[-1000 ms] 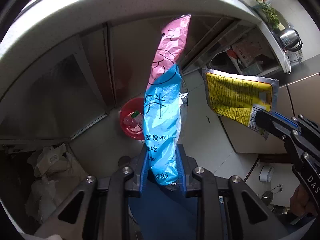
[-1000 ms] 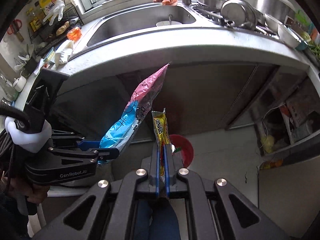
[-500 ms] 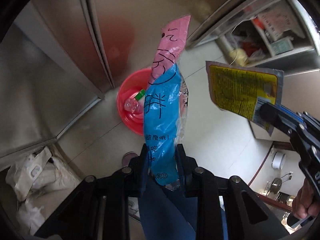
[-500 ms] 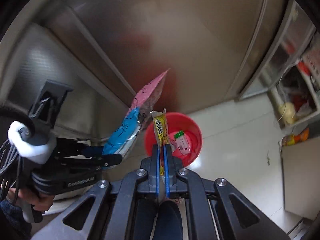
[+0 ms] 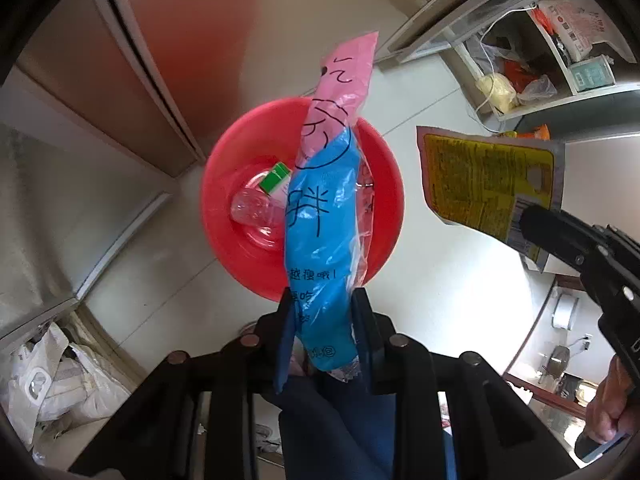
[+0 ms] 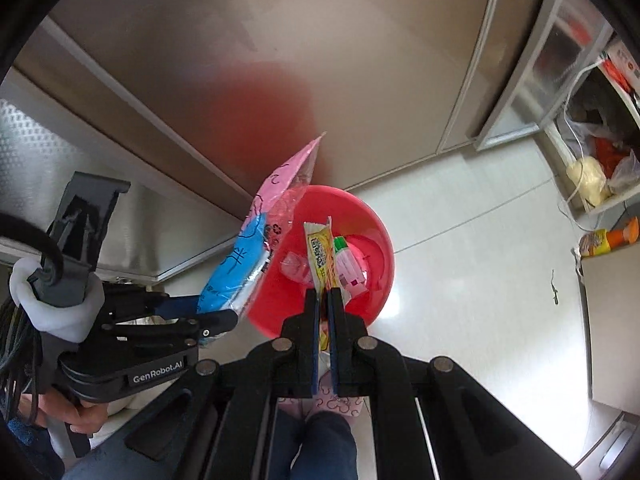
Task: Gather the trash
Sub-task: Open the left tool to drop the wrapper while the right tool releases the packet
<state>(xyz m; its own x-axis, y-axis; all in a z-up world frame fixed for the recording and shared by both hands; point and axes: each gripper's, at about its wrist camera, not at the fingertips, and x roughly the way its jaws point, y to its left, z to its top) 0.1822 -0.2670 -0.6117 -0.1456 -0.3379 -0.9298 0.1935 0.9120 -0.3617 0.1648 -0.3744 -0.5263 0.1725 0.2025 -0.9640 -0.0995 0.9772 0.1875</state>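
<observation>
My left gripper [image 5: 323,300] is shut on a pink and blue snack bag [image 5: 324,208] and holds it above a red bin [image 5: 228,216] on the floor. My right gripper [image 6: 323,300] is shut on a yellow wrapper [image 6: 319,252], seen edge-on, above the same red bin [image 6: 376,248]. The yellow wrapper also shows flat in the left wrist view [image 5: 484,180], right of the bin. The bin holds a clear plastic bottle [image 5: 252,208] and a small green and white carton [image 6: 348,268]. The left gripper also shows in the right wrist view [image 6: 224,320] with its bag [image 6: 256,248] at the bin's left rim.
Steel cabinet doors [image 6: 280,60] stand behind the bin. An open shelf with bags and packets [image 5: 520,72] is at the right. White plastic bags [image 5: 60,380] lie at the lower left. The floor [image 6: 480,280] is pale tile. My legs are below the grippers.
Both grippers have tilted down from the sink counter toward the floor and moved closer to the red bin. Both still hold their wrappers.
</observation>
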